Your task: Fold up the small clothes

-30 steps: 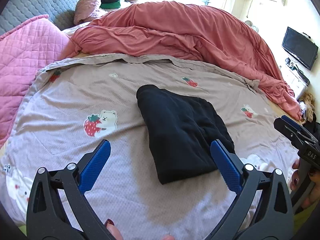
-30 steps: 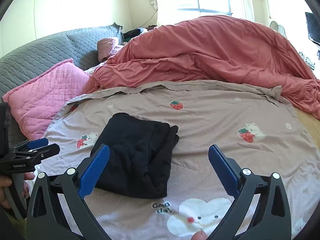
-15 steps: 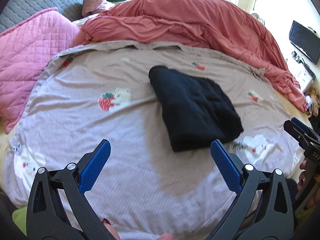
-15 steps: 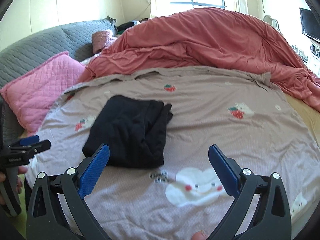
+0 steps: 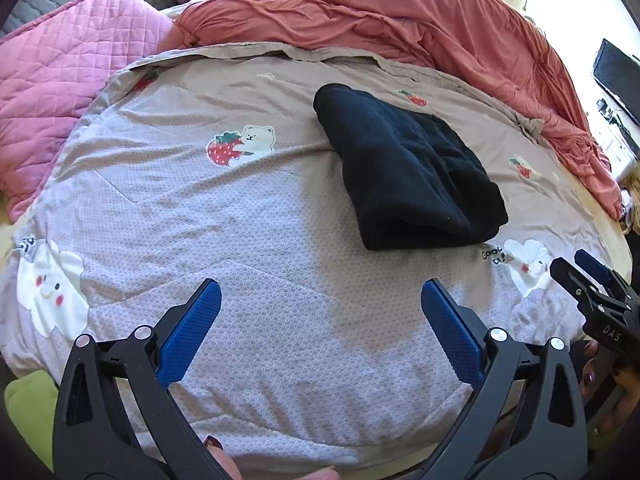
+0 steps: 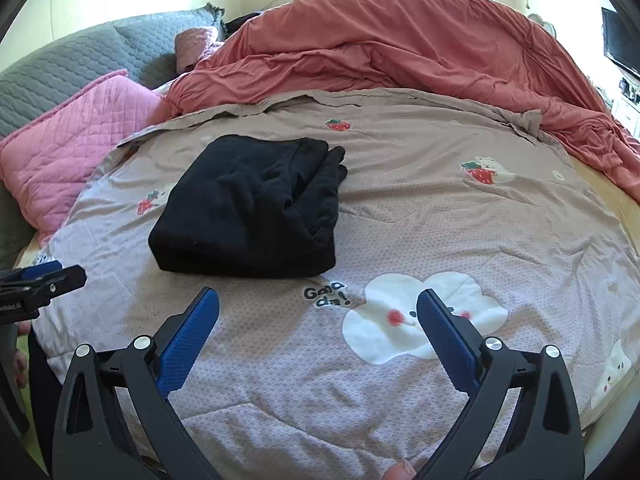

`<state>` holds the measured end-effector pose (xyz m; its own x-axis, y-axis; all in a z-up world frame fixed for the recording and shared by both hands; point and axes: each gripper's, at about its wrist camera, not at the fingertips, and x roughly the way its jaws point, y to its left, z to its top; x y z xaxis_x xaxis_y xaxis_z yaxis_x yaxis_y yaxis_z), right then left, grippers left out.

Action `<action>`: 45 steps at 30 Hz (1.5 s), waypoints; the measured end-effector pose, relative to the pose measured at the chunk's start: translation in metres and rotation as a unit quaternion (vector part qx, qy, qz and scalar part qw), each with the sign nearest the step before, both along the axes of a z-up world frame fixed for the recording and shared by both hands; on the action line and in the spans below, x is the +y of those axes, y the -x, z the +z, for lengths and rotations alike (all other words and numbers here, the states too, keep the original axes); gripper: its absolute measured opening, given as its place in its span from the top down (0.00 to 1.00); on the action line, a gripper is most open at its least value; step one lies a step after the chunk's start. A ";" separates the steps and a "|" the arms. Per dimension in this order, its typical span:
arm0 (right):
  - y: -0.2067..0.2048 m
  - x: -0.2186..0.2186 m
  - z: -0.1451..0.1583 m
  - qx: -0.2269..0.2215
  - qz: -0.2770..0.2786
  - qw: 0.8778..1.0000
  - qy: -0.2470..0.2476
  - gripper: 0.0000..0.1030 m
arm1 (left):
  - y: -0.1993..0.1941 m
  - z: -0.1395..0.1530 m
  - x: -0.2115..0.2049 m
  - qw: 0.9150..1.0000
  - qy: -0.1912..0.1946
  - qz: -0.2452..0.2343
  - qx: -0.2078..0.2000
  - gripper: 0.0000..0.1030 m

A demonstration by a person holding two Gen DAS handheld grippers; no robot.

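A black garment lies folded into a compact rectangle on the grey printed bedspread; it also shows in the right wrist view. My left gripper is open and empty, held back from the garment near the bed's front edge. My right gripper is open and empty, also short of the garment. The right gripper shows at the right edge of the left wrist view. The left gripper shows at the left edge of the right wrist view.
A rumpled coral duvet is heaped across the back of the bed. A pink quilted pillow lies at the left against a grey headboard. A dark TV stands at the far right.
Both grippers have pulled back from the folded garment toward the bed's front edge, staying open. The garment has not moved on the bed.
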<state>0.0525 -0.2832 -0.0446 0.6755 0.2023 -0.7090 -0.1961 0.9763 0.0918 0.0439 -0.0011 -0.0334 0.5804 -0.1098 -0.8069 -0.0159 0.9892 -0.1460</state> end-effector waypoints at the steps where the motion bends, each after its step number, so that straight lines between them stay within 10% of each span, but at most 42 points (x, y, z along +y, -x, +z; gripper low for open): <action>1: 0.000 0.001 0.000 -0.001 0.003 1.000 0.002 0.04 | 0.000 0.000 0.000 1.000 0.000 0.000 0.000 0.09; 45: 0.005 0.013 -0.001 0.002 0.013 1.000 0.027 0.04 | -0.001 0.008 -0.001 1.000 -0.021 0.000 0.000 0.09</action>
<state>0.0479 -0.2702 -0.0459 0.6673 0.1814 -0.7223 -0.2213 0.9744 0.0403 0.0447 -0.0022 -0.0254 0.5809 -0.0750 -0.8105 -0.0160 0.9945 -0.1035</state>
